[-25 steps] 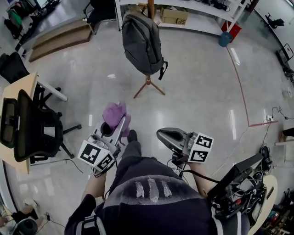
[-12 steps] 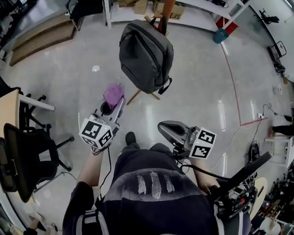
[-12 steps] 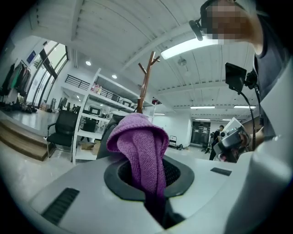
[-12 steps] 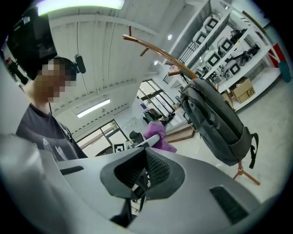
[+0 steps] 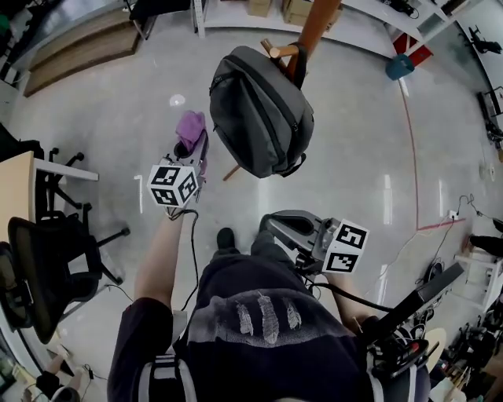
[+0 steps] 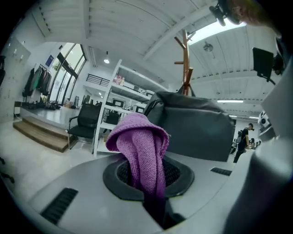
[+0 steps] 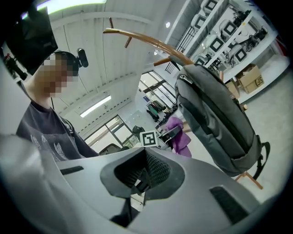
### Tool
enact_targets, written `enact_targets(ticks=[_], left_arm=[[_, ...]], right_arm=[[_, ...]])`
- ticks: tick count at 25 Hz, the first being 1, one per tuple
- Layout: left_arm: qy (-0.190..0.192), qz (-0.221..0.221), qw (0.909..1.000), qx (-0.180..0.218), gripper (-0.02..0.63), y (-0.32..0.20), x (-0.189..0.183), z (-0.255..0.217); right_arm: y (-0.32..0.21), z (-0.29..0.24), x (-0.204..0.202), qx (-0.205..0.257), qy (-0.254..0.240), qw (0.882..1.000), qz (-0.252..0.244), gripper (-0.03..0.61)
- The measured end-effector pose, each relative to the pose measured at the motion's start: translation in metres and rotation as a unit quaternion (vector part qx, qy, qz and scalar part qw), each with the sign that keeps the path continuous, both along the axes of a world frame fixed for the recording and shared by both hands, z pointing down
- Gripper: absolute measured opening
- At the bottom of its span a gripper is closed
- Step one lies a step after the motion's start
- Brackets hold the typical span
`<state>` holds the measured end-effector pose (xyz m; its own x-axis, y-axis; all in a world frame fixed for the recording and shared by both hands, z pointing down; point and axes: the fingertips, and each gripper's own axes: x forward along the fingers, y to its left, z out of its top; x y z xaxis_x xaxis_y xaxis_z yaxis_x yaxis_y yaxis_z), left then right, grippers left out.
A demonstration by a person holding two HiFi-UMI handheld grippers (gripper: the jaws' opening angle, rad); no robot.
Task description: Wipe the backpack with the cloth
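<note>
A glossy pale grey floor [image 5: 346, 165] fills the room, crossed at the person's right by a thin red line [image 5: 414, 133]. White shelving [image 5: 236, 17] runs along the far wall, with a low wooden step platform [image 5: 78, 47] to its left. At the left edge, a black office chair [image 5: 39, 267] stands by a light wooden bench [image 5: 17, 184].

A dark grey fabric backpack [image 5: 263, 110] hangs from a brown wooden coat stand [image 5: 313, 31], clear of the floor.

The left hand-held gripper [image 5: 193, 148] is raised near the backpack's left side, its jaws closed on a purple knitted cloth [image 5: 189, 128] that rises in a folded hump above them. In the right gripper view, the cloth sits apart from the backpack.

The right hand-held gripper [image 5: 271, 225] is held low, close to the person's body, jaws together with nothing between them.

The only markings are black-and-white square patterns on each gripper's marker cube [image 5: 173, 184]; they carry no readable words.
</note>
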<state>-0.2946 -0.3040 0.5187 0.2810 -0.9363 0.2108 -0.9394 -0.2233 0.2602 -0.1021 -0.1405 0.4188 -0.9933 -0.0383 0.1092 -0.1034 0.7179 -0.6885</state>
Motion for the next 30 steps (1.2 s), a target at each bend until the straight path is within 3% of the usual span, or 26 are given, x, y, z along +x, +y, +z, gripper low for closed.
enact_targets(ticks=[6, 12, 16, 22, 27, 30], left_arm=[[0.018, -0.017, 0.9988, -0.044, 0.049, -0.071, -0.005, 0.05], [0.039, -0.01, 0.9976, -0.056, 0.049, -0.096, 0.011, 0.075], [0.025, 0.026, 0.9974, -0.062, 0.049, -0.091, 0.041, 0.082], [0.033, 0.079, 0.9939, -0.07, 0.049, -0.067, 0.074, 0.081], [0.002, 0.168, 0.9828, -0.076, 0.049, -0.027, 0.129, 0.084], [-0.001, 0.198, 0.9777, -0.071, 0.049, -0.01, 0.161, 0.08]], right_arm=[[-0.03, 0.012, 0.018, -0.015, 0.019, 1.0, 0.016, -0.008], [-0.043, 0.018, 0.034, -0.023, 0.034, 0.998, 0.048, -0.008], [-0.043, 0.019, 0.035, -0.023, 0.034, 0.998, 0.055, -0.008], [-0.044, 0.018, 0.034, -0.026, 0.026, 0.998, 0.059, -0.008], [-0.038, 0.018, 0.03, -0.025, 0.02, 0.998, 0.057, -0.008], [-0.033, 0.016, 0.031, -0.022, 0.018, 0.998, 0.06, -0.008]])
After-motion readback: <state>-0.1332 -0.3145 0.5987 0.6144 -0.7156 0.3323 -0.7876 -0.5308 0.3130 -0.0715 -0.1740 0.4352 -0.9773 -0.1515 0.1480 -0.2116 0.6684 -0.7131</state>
